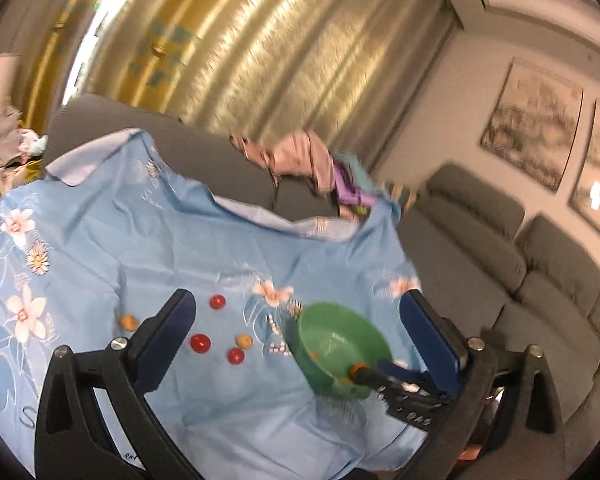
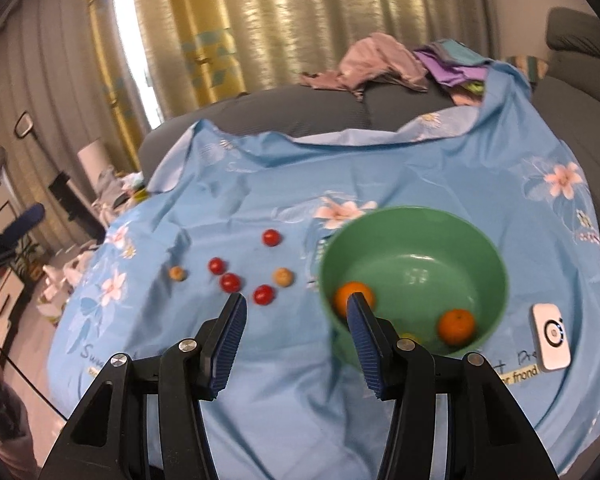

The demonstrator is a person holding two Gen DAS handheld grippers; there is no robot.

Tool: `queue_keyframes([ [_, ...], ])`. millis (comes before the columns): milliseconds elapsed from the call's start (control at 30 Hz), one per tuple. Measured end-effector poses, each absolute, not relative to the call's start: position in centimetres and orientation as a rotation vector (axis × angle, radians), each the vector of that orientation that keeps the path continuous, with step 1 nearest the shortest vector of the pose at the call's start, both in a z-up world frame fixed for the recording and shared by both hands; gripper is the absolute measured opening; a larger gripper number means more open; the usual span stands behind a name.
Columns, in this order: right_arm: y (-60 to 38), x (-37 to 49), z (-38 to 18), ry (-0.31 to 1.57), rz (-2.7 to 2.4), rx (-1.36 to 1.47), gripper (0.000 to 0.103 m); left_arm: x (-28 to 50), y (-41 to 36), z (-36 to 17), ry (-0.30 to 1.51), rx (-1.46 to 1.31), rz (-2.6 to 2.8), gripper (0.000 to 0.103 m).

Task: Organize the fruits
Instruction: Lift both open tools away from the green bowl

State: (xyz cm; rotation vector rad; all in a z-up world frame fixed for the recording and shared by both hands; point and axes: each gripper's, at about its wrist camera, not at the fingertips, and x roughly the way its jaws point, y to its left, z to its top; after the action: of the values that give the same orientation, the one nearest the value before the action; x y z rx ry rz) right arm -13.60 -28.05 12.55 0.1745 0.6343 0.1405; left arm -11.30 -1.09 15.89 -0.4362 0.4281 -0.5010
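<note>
A green bowl (image 2: 420, 240) stands on a blue flowered cloth (image 2: 260, 360) and holds two oranges (image 2: 456, 326) and a small yellow piece. Left of the bowl lie several red cherry tomatoes (image 2: 231, 282) and two tan round fruits (image 2: 283, 277). My right gripper (image 2: 296, 308) hangs open above the cloth with nothing between its fingers; its right finger overlaps the bowl's near left rim. My left gripper (image 1: 300, 312) is wide open and empty, raised above the tomatoes (image 1: 200, 343) and the bowl (image 1: 340, 320).
A white device (image 2: 551, 336) lies on the cloth right of the bowl. Piled clothes (image 2: 380, 64) sit on the grey sofa behind the cloth. More grey sofa seats (image 1: 540, 264) extend to the right. Curtains hang at the back.
</note>
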Motion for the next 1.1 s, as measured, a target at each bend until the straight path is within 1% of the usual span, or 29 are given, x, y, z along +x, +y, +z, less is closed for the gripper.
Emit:
queue_keyframes([
  [100,-26.7,-13.6,12.7,0.637,0.166,0.159,0.053,-12.3,0.7,15.6,0.404,-0.450,-0.495,0.102],
  [233,-25.0,-13.6,12.9,0.638,0.208,0.146,0.053,-14.1,2.6,13.7,0.329,-0.494,-0.522,0.103],
  [267,-24.5,-13.6,12.9,0.637,0.217,0.135,0.053,-14.1,2.9,13.3,0.343,-0.496,-0.507,0.103],
  [333,-23.9,-13.7,12.9,0.639,0.232,0.122,0.053,-13.2,2.6,12.1,0.454,-0.468,-0.497,0.103],
  [400,-23.5,-13.7,12.8,0.645,0.235,0.114,0.053,-12.6,2.5,11.3,0.519,-0.469,-0.491,0.103],
  [500,-23.0,-13.8,12.7,0.654,0.237,0.103,0.053,-12.6,2.1,10.3,0.533,-0.448,-0.479,0.103],
  [800,-22.5,-13.6,11.9,0.679,0.237,0.098,0.053,-12.3,1.3,8.7,0.561,-0.219,-0.349,0.103],
  [1100,-21.4,-12.1,10.3,0.725,0.290,0.099,0.053,-10.7,2.8,6.0,0.590,-0.143,-0.302,0.103],
])
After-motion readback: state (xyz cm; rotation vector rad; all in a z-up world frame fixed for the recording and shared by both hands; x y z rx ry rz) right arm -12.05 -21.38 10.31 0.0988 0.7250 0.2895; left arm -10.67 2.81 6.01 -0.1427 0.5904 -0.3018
